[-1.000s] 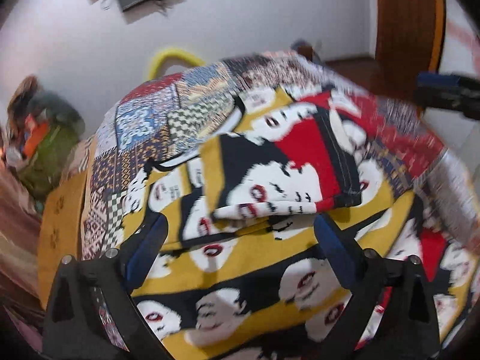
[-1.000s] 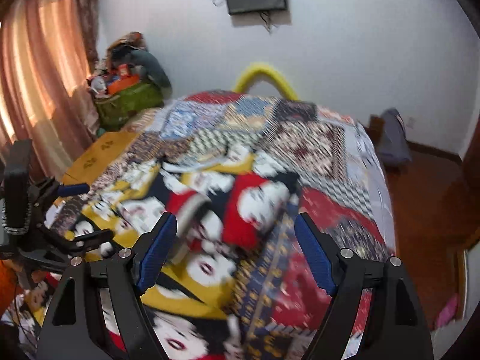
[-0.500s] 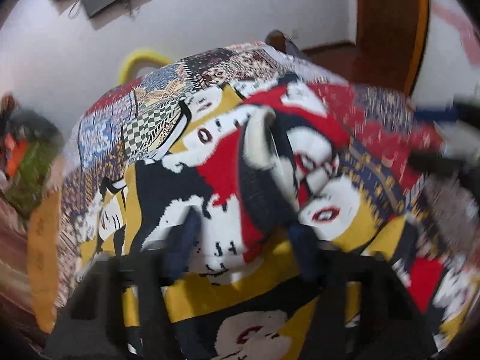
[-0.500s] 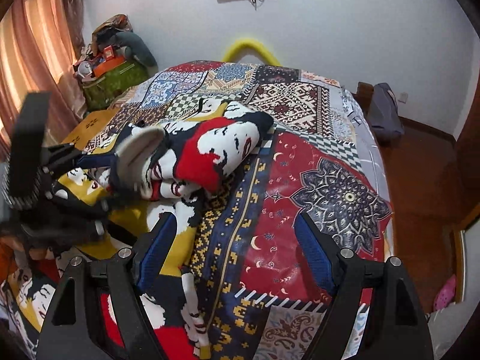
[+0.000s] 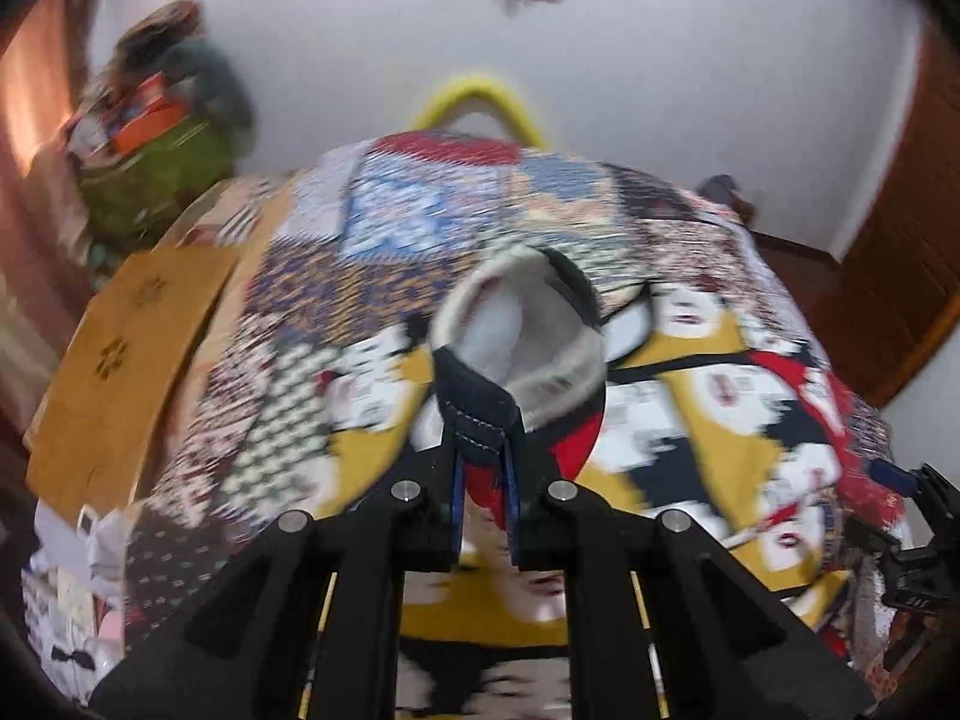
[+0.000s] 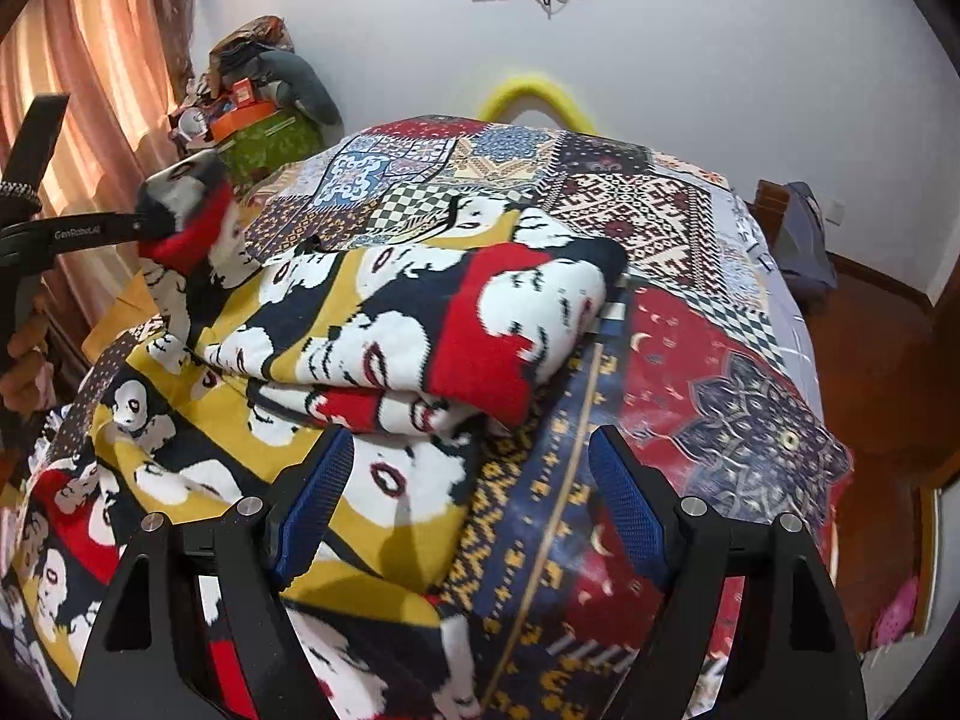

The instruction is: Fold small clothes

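A knitted garment (image 6: pixel 420 324) with white faces on yellow, red and black lies partly folded on the bed. In the left wrist view my left gripper (image 5: pixel 483 450) has its jaws closing, the blue pads pressing on the sleeve's dark cuff (image 5: pixel 480 402); the pale sleeve opening (image 5: pixel 522 336) stands up above them. The right wrist view shows that sleeve end (image 6: pixel 186 210) held up at the far left. Wide open with nothing between its fingers, my right gripper (image 6: pixel 471 444) hovers just above the garment's folded front edge.
A patchwork quilt (image 6: pixel 660 210) covers the bed. A yellow arc (image 6: pixel 528 90) stands behind it against the white wall. A pile of boxes and bags (image 6: pixel 270 138) sits at the back left by the curtain. Brown cardboard (image 5: pixel 132 360) lies left; wooden floor (image 6: pixel 888 360) lies right.
My left gripper went from wide open to clamped on the sleeve cuff and swung it up and to the left. The right gripper sank a little toward the garment.
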Demonstrator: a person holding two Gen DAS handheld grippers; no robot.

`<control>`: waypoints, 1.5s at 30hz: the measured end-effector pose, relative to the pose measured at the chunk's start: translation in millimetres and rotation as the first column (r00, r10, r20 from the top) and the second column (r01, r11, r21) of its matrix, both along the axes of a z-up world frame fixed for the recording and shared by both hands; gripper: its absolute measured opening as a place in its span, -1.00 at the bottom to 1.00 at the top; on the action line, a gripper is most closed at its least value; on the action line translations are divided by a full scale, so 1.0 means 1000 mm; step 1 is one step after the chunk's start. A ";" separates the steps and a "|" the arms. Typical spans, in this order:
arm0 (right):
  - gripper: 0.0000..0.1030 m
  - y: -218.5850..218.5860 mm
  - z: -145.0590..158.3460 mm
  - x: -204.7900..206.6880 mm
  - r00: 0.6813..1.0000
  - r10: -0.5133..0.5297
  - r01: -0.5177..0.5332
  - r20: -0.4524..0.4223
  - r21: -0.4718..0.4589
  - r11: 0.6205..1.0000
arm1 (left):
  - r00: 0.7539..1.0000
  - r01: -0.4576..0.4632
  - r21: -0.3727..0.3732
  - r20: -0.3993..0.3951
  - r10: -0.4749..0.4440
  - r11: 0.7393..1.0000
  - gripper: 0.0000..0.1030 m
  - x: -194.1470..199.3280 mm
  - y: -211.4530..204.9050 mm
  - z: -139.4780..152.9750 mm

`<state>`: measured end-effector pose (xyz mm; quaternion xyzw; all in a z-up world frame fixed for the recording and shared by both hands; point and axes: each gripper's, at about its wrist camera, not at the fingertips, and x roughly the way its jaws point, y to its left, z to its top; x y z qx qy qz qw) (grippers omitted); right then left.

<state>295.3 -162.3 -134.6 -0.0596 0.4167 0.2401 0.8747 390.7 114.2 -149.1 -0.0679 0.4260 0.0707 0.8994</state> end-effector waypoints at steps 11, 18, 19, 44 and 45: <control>0.51 0.020 -0.009 0.002 1.000 0.006 -0.006 -0.009 -0.047 0.999 | 0.987 -0.055 -0.013 -0.155 0.052 0.998 -0.27 -0.033 0.070 -0.059; 0.51 0.031 -0.011 0.007 1.000 0.013 -0.014 -0.010 -0.098 0.995 | 0.991 -0.073 -0.006 -0.114 0.071 0.997 0.11 -0.044 0.092 -0.062; 0.51 0.033 -0.013 0.008 1.000 0.014 -0.015 -0.011 -0.104 0.994 | 0.991 -0.064 0.006 -0.113 0.064 0.998 0.13 -0.045 0.092 -0.062; -0.59 0.014 -0.011 0.024 0.995 -0.059 0.066 0.080 -0.096 0.993 | 1.000 0.031 -0.061 0.004 -0.031 0.998 -0.88 0.007 0.056 -0.031; -0.56 0.014 -0.014 0.024 0.996 -0.061 0.068 0.067 -0.097 0.993 | 1.000 0.024 -0.054 -0.001 -0.025 0.998 -0.88 0.012 0.058 -0.031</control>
